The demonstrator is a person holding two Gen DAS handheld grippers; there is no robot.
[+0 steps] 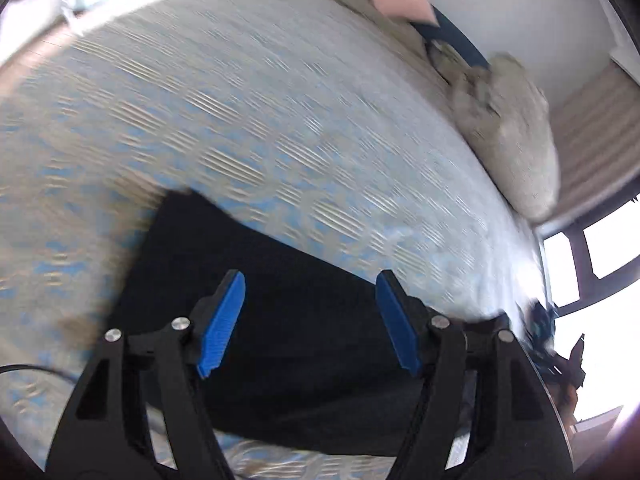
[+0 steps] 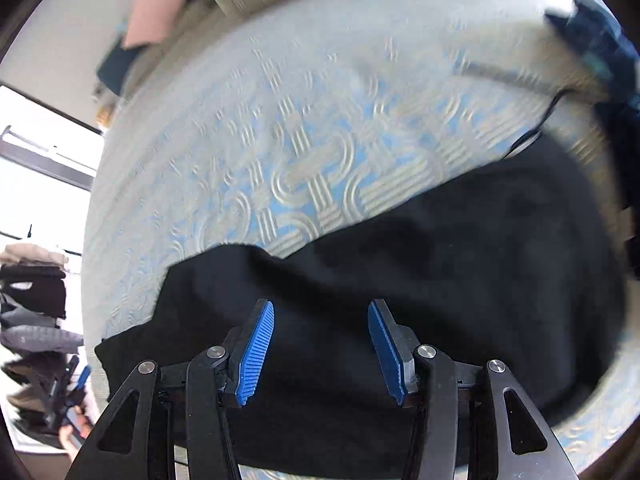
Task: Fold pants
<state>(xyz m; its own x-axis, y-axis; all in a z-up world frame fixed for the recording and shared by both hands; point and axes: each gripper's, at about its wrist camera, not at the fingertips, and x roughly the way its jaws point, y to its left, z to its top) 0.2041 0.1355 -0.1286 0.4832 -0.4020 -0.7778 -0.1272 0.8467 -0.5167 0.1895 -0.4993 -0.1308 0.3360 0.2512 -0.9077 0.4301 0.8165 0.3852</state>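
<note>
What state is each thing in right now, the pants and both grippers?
Pants: lying on the bed, rumpled, not gripped.
Left gripper: open, over the pants, holding nothing.
Right gripper: open, over the pants, holding nothing.

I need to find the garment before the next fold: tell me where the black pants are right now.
The black pants lie on the blue-and-cream patterned bedspread, filling the lower part of both wrist views, beneath the open left gripper and open right gripper.

The left gripper (image 1: 310, 280) and the right gripper (image 2: 321, 309) both point steeply downward, blue-padded jaws apart and empty.
</note>
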